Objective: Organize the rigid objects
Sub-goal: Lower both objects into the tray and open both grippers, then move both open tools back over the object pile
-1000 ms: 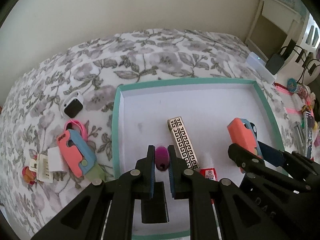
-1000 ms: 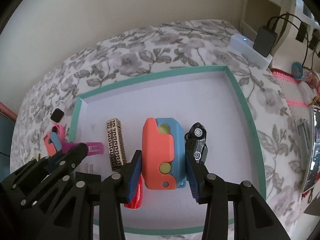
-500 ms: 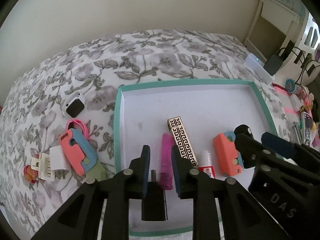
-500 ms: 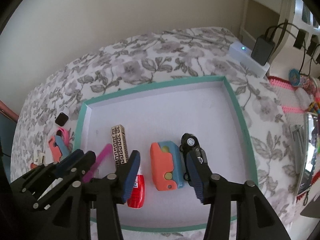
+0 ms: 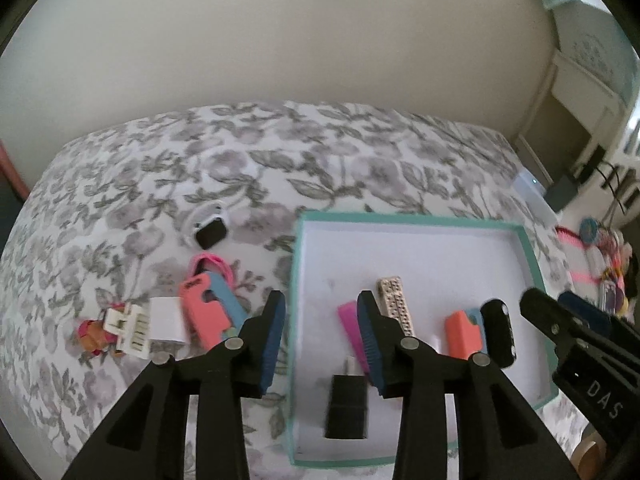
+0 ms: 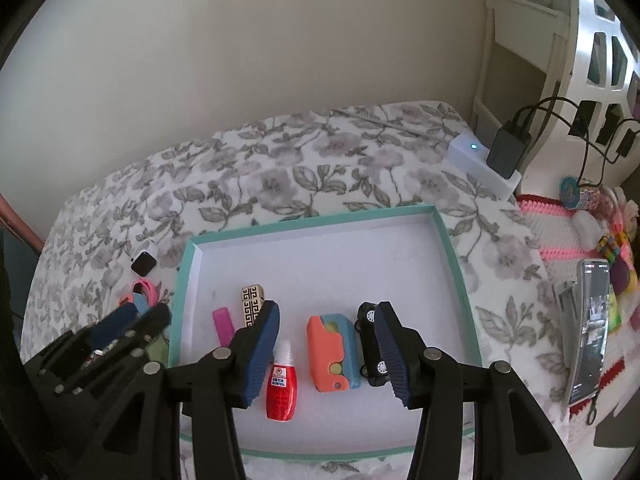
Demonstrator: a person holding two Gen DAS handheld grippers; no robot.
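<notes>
Left gripper: jaws just opening, spread, empty | coral-and-blue plastic folding toy lay left of teal-rimmed white cardboard tray, left hand nearer | right gripper: spread, empty.

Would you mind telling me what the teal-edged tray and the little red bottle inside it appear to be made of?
The tray looks like cardboard, matte: thin straight walls, crisp folded corners, a flat white inside with no shine. The red bottle looks like glossy plastic, with a soft highlight on its ribbed body and a white screw cap; it could be glass, though that seems unlikely.

A home bedroom (floral bedspread, white shelf)
</notes>
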